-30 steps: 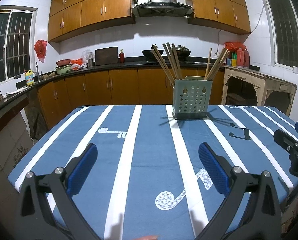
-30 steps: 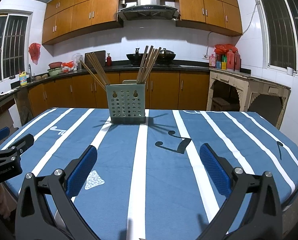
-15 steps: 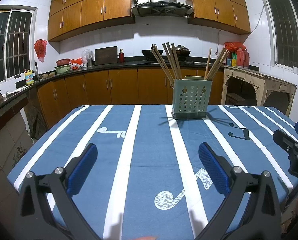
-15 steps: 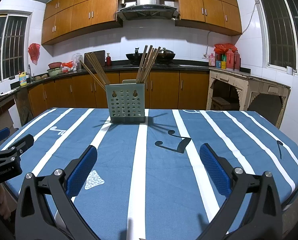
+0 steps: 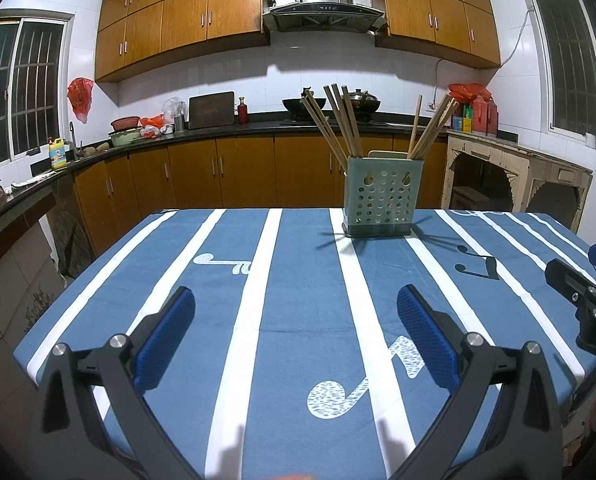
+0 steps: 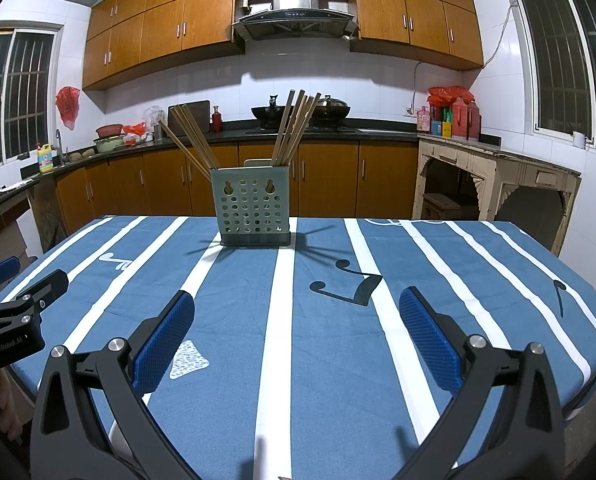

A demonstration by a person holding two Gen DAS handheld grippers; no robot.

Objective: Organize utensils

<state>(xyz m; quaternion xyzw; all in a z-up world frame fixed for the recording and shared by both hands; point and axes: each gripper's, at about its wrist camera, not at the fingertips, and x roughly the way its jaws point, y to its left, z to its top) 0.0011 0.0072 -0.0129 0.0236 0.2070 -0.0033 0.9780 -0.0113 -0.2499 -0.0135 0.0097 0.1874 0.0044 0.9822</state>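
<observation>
A grey-green perforated utensil holder [image 5: 382,198] [image 6: 253,208] stands upright at the far middle of the table. Several wooden chopsticks [image 5: 340,124] [image 6: 293,128] stick out of it in two bunches, one leaning left and one leaning right. My left gripper [image 5: 295,324] hovers open over the near part of the table, nothing between its blue pads [image 5: 165,336]. My right gripper [image 6: 297,326] is open too and holds nothing. Each gripper shows at the edge of the other's view: the right gripper [image 5: 586,296] at the right, the left gripper [image 6: 13,300] at the left.
The table carries a blue cloth with white stripes and music notes [image 5: 298,264] [image 6: 458,280]. Dark kitchen counters [image 5: 217,130] with bowls, bottles and a wok run along the back and left walls. A pale wooden side table [image 6: 498,176] stands at the right.
</observation>
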